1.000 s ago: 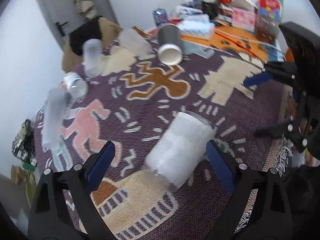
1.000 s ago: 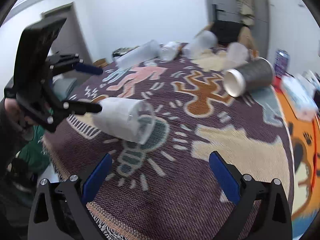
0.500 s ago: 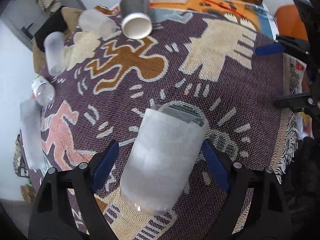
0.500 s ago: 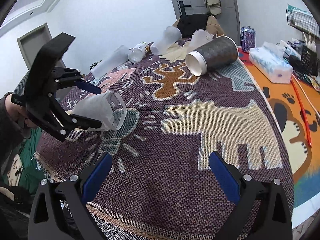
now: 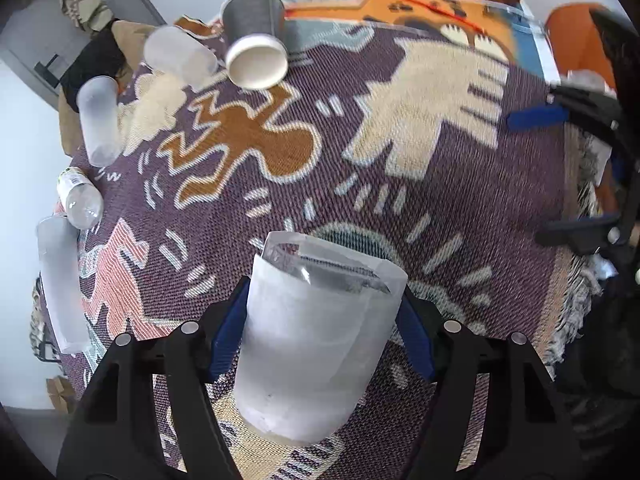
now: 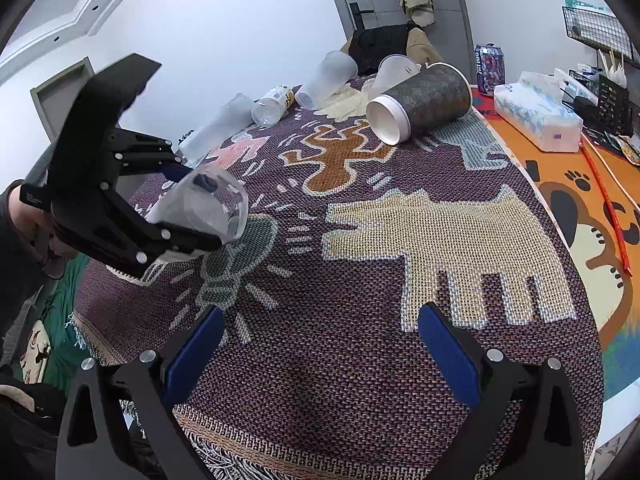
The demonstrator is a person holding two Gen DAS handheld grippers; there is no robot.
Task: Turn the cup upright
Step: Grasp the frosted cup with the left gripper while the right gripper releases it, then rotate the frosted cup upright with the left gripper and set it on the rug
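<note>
My left gripper (image 5: 320,332) is shut on a frosted plastic cup (image 5: 316,336); both blue pads press its sides. In the right wrist view the same cup (image 6: 204,208) is lifted off the patterned blanket (image 6: 360,280) and tilted, its open mouth facing right and slightly up, held by the left gripper (image 6: 188,204). My right gripper (image 6: 320,344) is open and empty above the blanket's near edge. It also shows at the right of the left wrist view (image 5: 560,176).
A large grey paper cup (image 5: 254,36) lies on its side at the far end. Several frosted cups (image 5: 176,54) (image 5: 98,120) (image 5: 60,280) and a clear bottle (image 5: 78,196) lie along the left edge. A tissue box (image 6: 536,116) and can (image 6: 489,68) stand on the orange mat.
The left gripper closed on the lying cup, lifted it off the blanket and tipped its mouth upward. The right gripper stayed open and drew back slightly.
</note>
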